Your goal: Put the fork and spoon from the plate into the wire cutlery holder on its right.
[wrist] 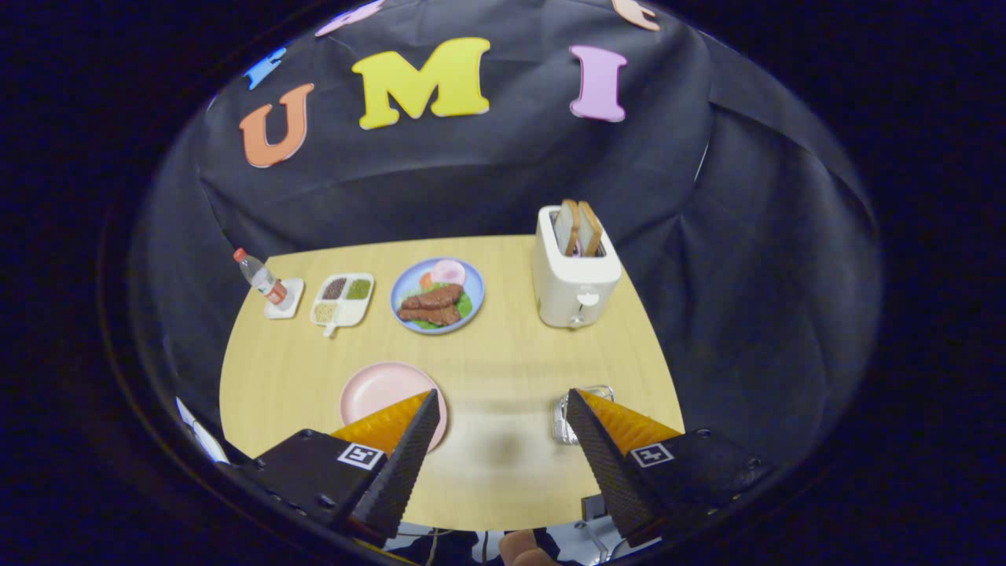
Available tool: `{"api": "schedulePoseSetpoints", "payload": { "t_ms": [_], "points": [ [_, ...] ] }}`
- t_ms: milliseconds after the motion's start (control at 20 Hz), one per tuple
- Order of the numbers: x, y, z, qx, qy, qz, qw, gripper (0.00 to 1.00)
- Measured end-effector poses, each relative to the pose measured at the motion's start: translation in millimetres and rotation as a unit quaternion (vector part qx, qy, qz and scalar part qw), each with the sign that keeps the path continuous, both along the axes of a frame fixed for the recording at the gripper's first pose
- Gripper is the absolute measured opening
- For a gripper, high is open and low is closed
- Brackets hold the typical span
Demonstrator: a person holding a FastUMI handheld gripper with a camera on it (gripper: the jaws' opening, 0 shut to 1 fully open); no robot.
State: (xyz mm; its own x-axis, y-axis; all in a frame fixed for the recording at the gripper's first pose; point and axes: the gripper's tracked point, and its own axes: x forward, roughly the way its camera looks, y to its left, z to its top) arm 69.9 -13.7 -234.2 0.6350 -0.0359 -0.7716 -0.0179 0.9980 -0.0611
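**Gripper high over table, fingers wide, nothing held**

Gripper (pixel 503 428) fingers spread wide apart, bare wooden table (pixel 503 346) between them. Pink plate (pixel 381 393) partly behind left finger; no cutlery can be made out on its visible part. Wire cutlery holder (pixel 570 413) touching view of right fingertip, contents unclear. Beyond: blue plate of food (pixel 438 296), white toaster (pixel 574 271) with bread slices, divided tray (pixel 343 299), bottle (pixel 262 277) on coaster.

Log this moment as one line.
gripper: open, holding nothing | round pink plate: behind left jaw | wire cutlery holder: behind right jaw | cutlery: not discernible
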Motion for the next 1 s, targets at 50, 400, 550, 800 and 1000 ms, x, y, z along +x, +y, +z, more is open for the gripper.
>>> {"api": "schedulePoseSetpoints", "payload": {
  "t_ms": [50,400,550,800,1000],
  "points": [
    [-1,10,17,-0.003,-0.034,0.002,0.999,0.97],
    [-35,91,122,0.04,-0.269,0.021,0.962,0.96],
    [-52,126,153,0.104,-0.345,0.058,0.931,0.96],
    [-59,138,166,0.065,-0.398,0.062,0.913,0.95],
    [-63,147,168,0.043,-0.398,0.062,0.914,0.96]
  ]
}}
